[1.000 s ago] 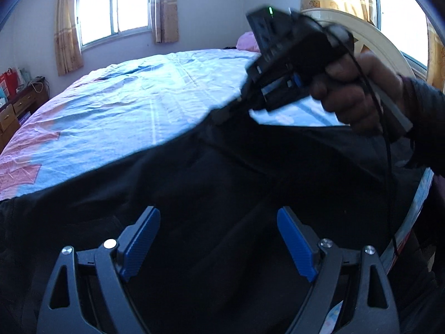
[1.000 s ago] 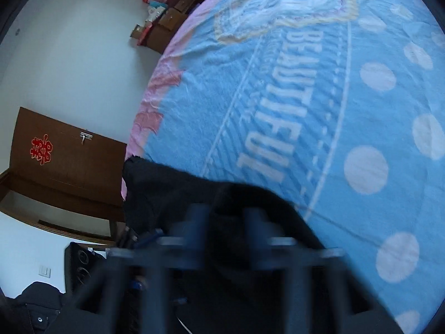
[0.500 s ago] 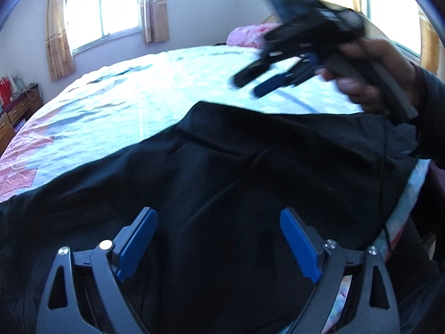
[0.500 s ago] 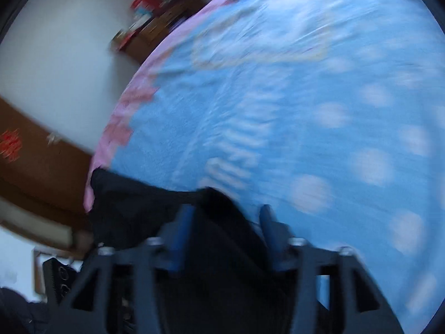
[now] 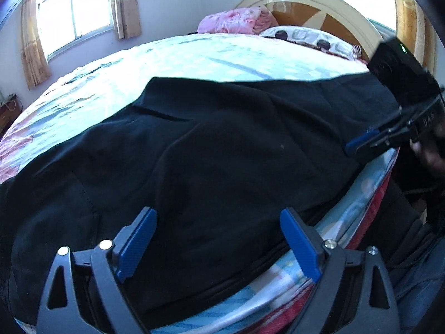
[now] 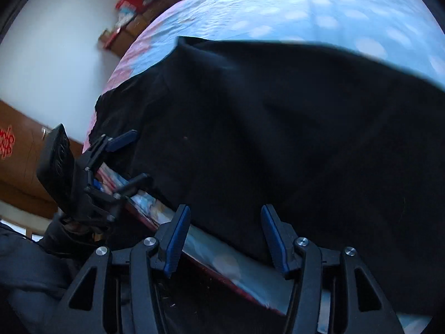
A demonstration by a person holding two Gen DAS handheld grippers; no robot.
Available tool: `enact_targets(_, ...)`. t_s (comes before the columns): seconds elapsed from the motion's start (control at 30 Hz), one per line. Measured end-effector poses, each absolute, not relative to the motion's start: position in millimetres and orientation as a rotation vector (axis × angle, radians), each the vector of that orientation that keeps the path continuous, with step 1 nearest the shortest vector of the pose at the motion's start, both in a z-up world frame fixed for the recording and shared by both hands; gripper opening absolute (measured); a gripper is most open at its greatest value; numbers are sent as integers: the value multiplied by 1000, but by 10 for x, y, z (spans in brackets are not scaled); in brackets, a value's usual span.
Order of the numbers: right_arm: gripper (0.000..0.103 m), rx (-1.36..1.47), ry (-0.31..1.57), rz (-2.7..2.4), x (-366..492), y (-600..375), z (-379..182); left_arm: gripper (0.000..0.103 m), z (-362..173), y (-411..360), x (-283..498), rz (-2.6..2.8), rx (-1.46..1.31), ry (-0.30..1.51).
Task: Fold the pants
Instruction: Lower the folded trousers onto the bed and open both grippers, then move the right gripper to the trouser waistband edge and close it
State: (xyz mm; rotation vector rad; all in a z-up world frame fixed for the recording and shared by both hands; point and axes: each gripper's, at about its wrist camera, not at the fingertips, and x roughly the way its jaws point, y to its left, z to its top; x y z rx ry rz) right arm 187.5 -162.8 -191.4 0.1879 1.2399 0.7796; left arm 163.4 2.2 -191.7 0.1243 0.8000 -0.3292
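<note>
Across the near edge of the bed (image 5: 211,55) the black pants (image 5: 222,144) lie spread out, folded over on themselves so a doubled layer runs along the side of the mattress, with the far fold edge drawn as a fairly straight line against the pale blue bedspread (image 6: 292,8). Nearest the lens, the left gripper (image 5: 218,239) hovers just over the near hem of the cloth, its blue pads (image 5: 136,243) standing wide apart and nothing pinched between them; dark fabric simply shows through the gap. Over on the right side of that view the right gripper (image 5: 358,146) sits at the edge of the pants where cloth meets the striped mattress side, a hand (image 5: 429,153) wrapped round its handle. From its own camera the right gripper (image 6: 225,236) has its fingers parted about halfway, and the gap frames the hem of the pants and a strip of bed edge, with no cloth caught in the pads. That same view catches the left gripper (image 6: 130,158) low on the left, spread open beside the corner of the garment. Up at the headboard (image 5: 328,8) a pink quilt (image 5: 236,22) and a patterned pillow (image 5: 306,37) sit well clear of the pants.
</note>
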Motion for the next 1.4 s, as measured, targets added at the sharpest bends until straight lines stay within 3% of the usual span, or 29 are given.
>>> enact_targets(0.2, 55, 275, 1062, 749, 1869, -1898, -1524, 93, -1653, 43, 1811, -307, 116, 738)
enact_targets(0.4, 55, 433, 1101, 604, 2068, -2367, -1818, 93, -1889, -9, 2058, -266, 107, 819)
enact_targets(0.6, 55, 381, 940, 468, 1885, -2860, -1421, 98, -1865, -162, 2023, -239, 246, 786)
enact_targets(0.83, 55, 445, 929, 260, 1891, -3610, -1356, 102, -1802, -120, 2177, -221, 122, 837)
enact_targets(1.1, 56, 154, 902, 56, 1502, -3513, -1132, 102, -1366, -825, 2357, -387, 189, 736)
enact_targets(1.4, 55, 456, 810, -156, 989, -4627, -1058, 102, -1411, -1788, 2584, -572, 271, 735)
